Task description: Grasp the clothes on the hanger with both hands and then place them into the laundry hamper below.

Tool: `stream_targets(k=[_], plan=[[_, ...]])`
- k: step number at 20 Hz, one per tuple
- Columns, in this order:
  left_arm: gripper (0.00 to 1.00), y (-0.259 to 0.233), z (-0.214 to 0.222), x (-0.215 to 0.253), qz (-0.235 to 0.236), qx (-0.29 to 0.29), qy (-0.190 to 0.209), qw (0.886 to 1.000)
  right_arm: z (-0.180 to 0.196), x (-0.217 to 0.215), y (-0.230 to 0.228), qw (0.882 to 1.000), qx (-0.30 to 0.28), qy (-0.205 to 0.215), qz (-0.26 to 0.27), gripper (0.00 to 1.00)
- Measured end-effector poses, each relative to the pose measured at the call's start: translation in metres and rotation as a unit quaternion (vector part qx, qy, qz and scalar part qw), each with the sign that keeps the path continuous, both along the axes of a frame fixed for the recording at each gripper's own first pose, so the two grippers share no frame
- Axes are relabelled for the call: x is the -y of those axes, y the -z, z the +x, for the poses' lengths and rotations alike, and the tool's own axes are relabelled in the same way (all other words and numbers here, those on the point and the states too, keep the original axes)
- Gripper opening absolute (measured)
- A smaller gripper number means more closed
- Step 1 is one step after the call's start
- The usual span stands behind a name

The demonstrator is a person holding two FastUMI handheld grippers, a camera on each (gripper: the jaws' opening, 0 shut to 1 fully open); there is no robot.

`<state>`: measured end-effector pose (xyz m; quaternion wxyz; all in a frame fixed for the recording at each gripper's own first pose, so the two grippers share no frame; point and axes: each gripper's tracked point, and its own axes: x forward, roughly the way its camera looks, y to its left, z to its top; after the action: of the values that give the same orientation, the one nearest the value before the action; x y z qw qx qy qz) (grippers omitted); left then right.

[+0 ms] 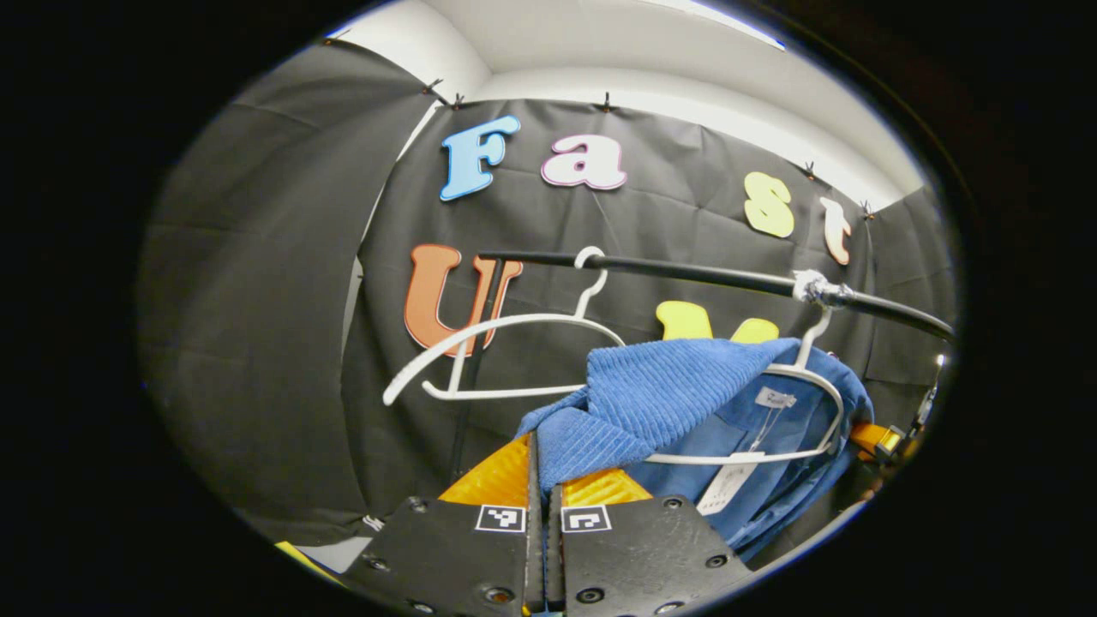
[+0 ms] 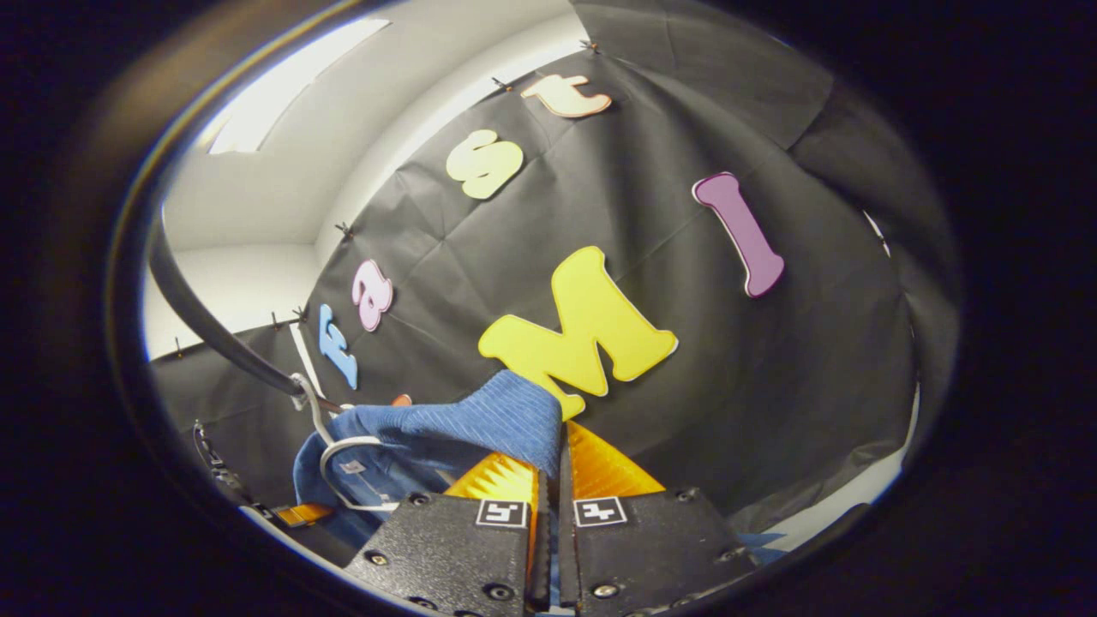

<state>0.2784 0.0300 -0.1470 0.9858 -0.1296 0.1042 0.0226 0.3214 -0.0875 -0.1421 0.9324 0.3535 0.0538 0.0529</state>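
As both tools tilt upward toward the black rail (image 1: pixel 703 276), the left gripper (image 1: pixel 543 480) has its jaws drawn nearly together on a fold of the blue corduroy shirt (image 1: pixel 677 390), the cloth pinched between the fingers and rising from their tips. In the right gripper view the right gripper (image 2: pixel 555 467) is likewise closed to a narrow slit on the garment's other shoulder, the ribbed fabric draped over its left finger. The shirt hangs on a white hanger (image 1: pixel 810 398) hooked over the rail at far right in the left gripper view, with a paper tag (image 1: pixel 727 487) dangling inside the collar. An empty white hanger (image 1: pixel 497 343) hangs on the rail just to the left, apart from the shirt. The garment's lower part is cut off by the gripper bodies and the edge of the picture, and how much cloth lies between each pair of fingers is hard to make out. At far right in the left gripper view, part of another gripper (image 1: pixel 883 439) peeks from behind the shirt.
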Motion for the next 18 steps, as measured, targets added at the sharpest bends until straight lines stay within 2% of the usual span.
stream_targets(k=[4,5,6,9,10,12,14,15,18], plan=[[0.01,-0.012,0.018,-0.017,0.034,-0.006,0.004,0.999,0.014,0.004,-0.013,1.000,0.010,-0.003,0.014,0.07],[0.06,-0.014,0.020,-0.020,0.041,-0.009,0.006,0.999,0.018,0.005,-0.015,1.000,0.013,-0.004,0.016,0.07],[0.01,-0.017,0.023,-0.021,0.047,-0.010,0.010,0.999,0.020,0.007,-0.017,1.000,0.014,-0.006,0.016,0.07],[0.01,-0.025,0.036,-0.033,0.073,-0.013,0.006,0.997,0.031,0.009,-0.022,1.000,0.017,-0.021,0.010,0.07],[0.06,-0.027,0.042,-0.035,0.074,-0.014,0.008,0.997,0.036,0.010,-0.023,1.000,0.017,-0.024,0.010,0.07],[0.00,-0.022,0.050,-0.034,0.068,-0.025,0.018,0.997,0.040,0.009,-0.017,1.000,0.010,-0.026,0.011,0.07],[0.01,-0.008,0.049,-0.034,0.075,-0.040,0.040,0.996,0.045,0.007,-0.009,0.999,0.001,-0.036,0.013,0.07],[0.06,-0.002,0.048,-0.034,0.077,-0.045,0.048,0.995,0.048,0.008,-0.003,0.999,-0.006,-0.039,0.015,0.07],[0.06,0.016,0.048,-0.030,0.066,-0.059,0.067,0.994,0.051,0.011,0.022,0.999,-0.027,-0.040,0.018,0.07]])
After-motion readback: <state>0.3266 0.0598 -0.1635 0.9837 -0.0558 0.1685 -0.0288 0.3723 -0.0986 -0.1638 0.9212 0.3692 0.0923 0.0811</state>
